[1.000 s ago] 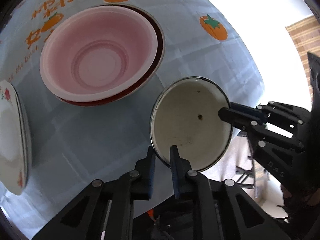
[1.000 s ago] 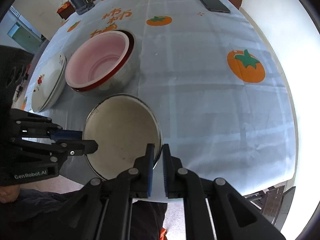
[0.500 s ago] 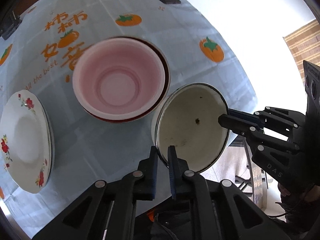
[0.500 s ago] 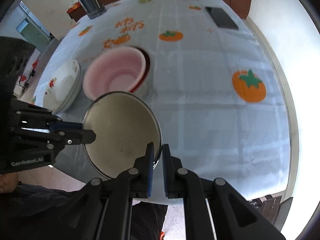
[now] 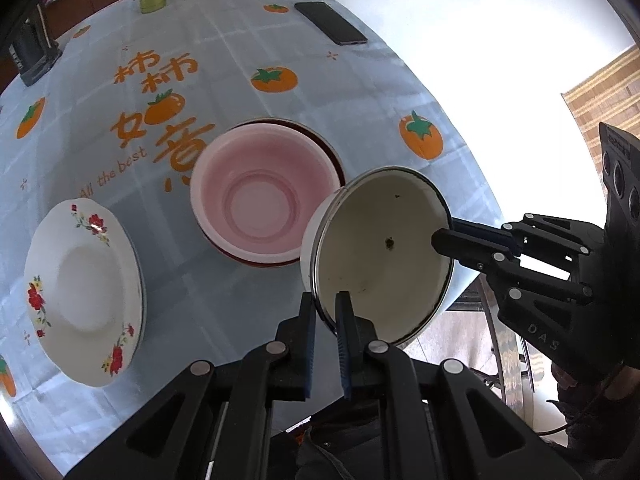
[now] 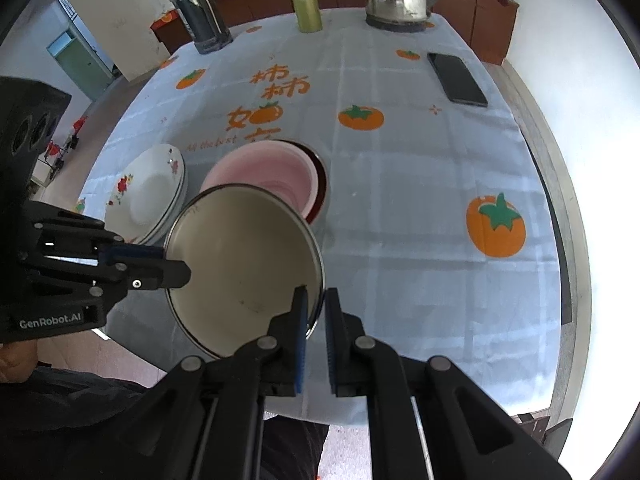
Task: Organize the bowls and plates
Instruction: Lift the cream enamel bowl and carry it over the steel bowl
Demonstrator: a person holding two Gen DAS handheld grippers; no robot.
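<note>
Cream enamel bowl (image 5: pixel 380 252): being held in the air, tilted, its rim being clamped at 6 o'clock by the left gripper (image 5: pixel 325 312) and at 3 o'clock by the right gripper (image 6: pixel 314 308), both closed on it. Pink bowl (image 5: pixel 264 196): being kept nested in a red-rimmed bowl (image 5: pixel 330 150) on the tablecloth (image 6: pixel 420 200), at 10 o'clock from the enamel bowl; floral plates (image 5: pixel 80 288): being stacked at 9 o'clock, apart.
</note>
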